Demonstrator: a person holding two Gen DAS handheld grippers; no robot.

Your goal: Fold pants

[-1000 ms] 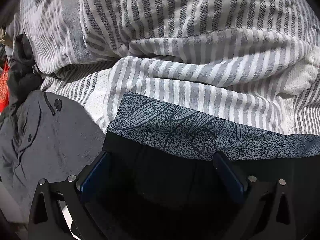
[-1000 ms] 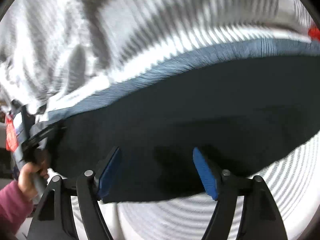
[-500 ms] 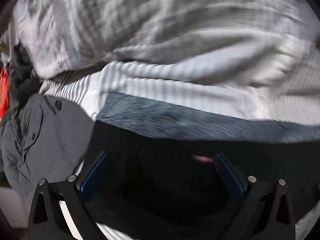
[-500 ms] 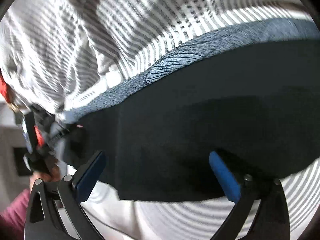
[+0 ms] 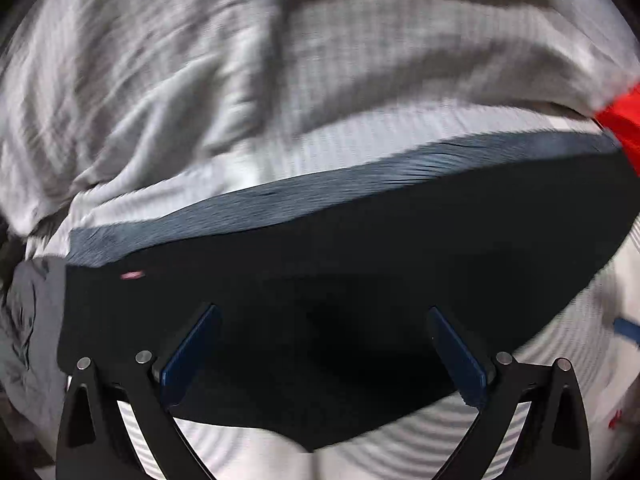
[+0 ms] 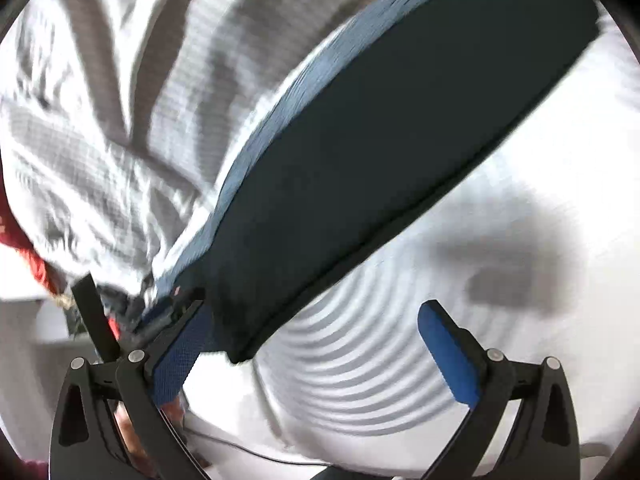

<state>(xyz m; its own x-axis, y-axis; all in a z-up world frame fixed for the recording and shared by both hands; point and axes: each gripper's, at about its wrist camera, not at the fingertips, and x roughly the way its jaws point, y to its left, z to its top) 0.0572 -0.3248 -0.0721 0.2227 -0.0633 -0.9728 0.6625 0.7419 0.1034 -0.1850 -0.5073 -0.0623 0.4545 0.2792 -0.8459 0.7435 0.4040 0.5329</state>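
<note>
Bright, even light on the striped bedding, washed almost white near the lower right of the right wrist view. Heavy motion blur in both views: stripes smeared into grey bands, texture of the patterned waistband streaked. Sharp only on the gripper frames at the bottom edges. Dark pants nearly black, no detail in their fabric. Soft grey shadow on the bedding just beside the pants in the right wrist view. Strong fisheye bending: stripes curved into arcs low in frame, black vignette at the corners. Red cloth at the right edge blurred, oversaturated.
</note>
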